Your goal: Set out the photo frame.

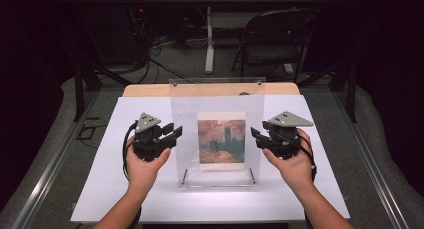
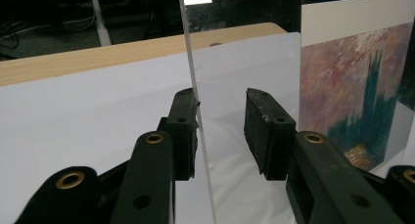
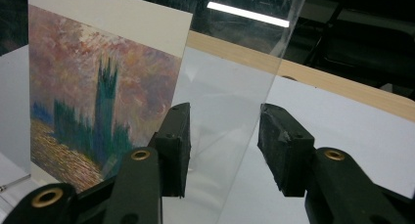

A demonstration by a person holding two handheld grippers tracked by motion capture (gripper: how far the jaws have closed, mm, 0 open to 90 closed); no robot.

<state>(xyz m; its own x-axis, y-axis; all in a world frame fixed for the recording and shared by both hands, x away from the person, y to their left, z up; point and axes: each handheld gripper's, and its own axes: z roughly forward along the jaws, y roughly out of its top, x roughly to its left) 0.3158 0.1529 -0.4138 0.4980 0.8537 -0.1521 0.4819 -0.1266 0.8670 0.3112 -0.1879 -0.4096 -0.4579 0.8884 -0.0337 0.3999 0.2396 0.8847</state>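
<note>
- High view: I have the left gripper [image 1: 176,133] and the right gripper [image 1: 255,134] level, one at each side edge of the upright acrylic frame [image 1: 217,94]. The frame stands on the white sheet [image 1: 125,189] covering the bench [image 1: 150,90], directly between the two sets of fingers, with the painting print [image 1: 221,138] behind its clear front pane. To do this step well, I should close both sides together and evenly, so the frame neither twists nor tips on its base.
- Left gripper view: the fingers [image 2: 182,131] are partly spread. The pane's edge [image 2: 193,87] runs between them and lies against the inner face of the left-hand finger; the right-hand finger [image 2: 266,131] stands apart from it. I judge this as contact on one side, not yet a pinch. The print [image 2: 357,97] sits beyond the right-hand finger.
- Right gripper view: the fingers [image 3: 176,145] are spread about halfway, with the pane's edge [image 3: 274,72] rising between them. It passes near the right-hand finger [image 3: 284,145], but I cannot tell whether it touches. Neither pad presses. The print [image 3: 98,97] lies beyond the left-hand finger.
- Advice: I should centre each pane edge between the pads before closing further, and keep both grippers at matching height.
</note>
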